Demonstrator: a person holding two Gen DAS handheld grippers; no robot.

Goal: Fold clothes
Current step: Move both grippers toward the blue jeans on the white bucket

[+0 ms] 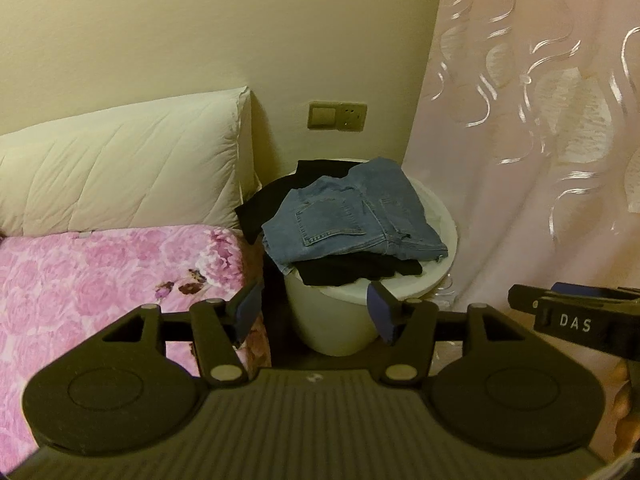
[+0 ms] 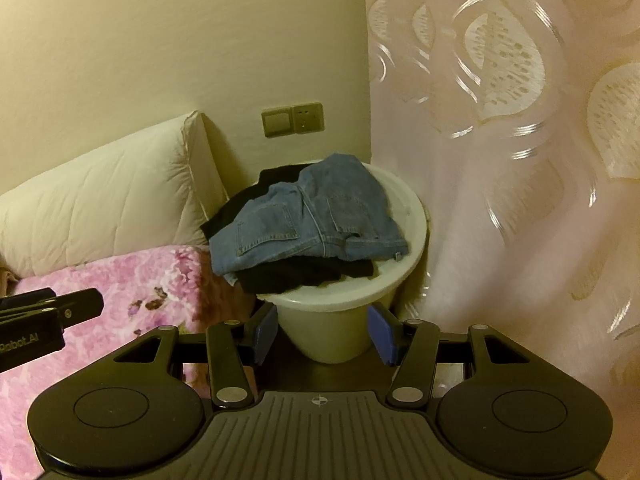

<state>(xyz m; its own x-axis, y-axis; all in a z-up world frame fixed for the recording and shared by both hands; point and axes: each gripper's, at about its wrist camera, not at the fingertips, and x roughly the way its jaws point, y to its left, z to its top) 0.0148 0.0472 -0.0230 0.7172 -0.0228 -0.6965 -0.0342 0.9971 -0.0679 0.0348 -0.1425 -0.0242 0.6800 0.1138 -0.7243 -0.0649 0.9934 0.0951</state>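
Both the left gripper (image 1: pixel 312 312) and right gripper (image 2: pixel 322 330) stood wide and held nothing, just short of the round white plastic tub (image 2: pixel 340 332) where the folded blue denim jeans (image 2: pixel 308 220) lay on black clothes (image 2: pixel 304 276), so pinching the jeans' near edge with both looked best.

We've got a quilted cream pillow (image 1: pixel 120 168) leaning on the wall above a pink floral blanket (image 1: pixel 100 280) on the bed, a switch-and-socket plate (image 1: pixel 337 115) on the cream wall, and a pale patterned curtain (image 1: pixel 540 140) hanging at right.
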